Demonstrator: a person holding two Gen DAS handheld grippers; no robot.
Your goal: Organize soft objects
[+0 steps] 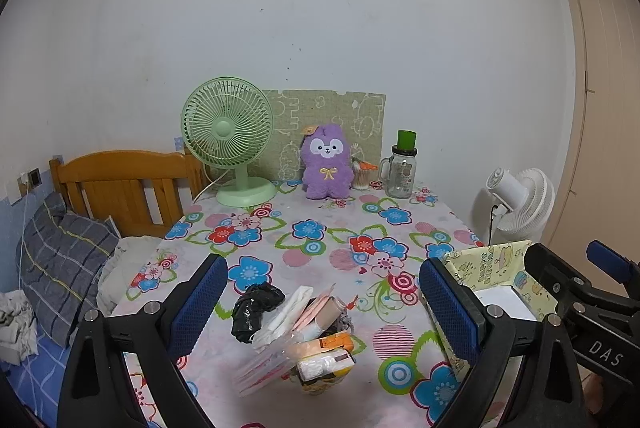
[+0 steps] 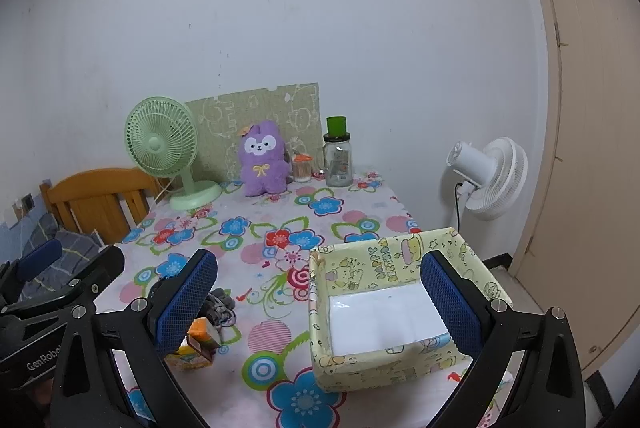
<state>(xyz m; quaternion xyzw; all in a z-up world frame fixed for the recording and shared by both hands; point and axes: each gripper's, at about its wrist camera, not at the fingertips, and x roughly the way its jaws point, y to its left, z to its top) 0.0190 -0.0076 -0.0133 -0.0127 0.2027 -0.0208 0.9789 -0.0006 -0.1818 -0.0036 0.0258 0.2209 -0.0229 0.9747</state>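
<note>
A pile of soft items (image 1: pixel 304 340) lies on the floral tablecloth: a black crumpled bag (image 1: pixel 254 308), white and pink packets, and an orange pack (image 2: pixel 204 338). A yellow patterned open box (image 2: pixel 394 312) with a white bottom stands to its right; it also shows in the left wrist view (image 1: pixel 500 268). My left gripper (image 1: pixel 324 308) is open above the pile, holding nothing. My right gripper (image 2: pixel 320 302) is open over the box's left wall, holding nothing.
At the table's back stand a green desk fan (image 1: pixel 230 139), a purple plush toy (image 1: pixel 327 161), a glass jar with a green lid (image 1: pixel 402 167) and a cotton swab holder (image 1: pixel 362 175). A bed with a wooden headboard (image 1: pixel 120 183) is left. A white floor fan (image 2: pixel 490 175) stands right.
</note>
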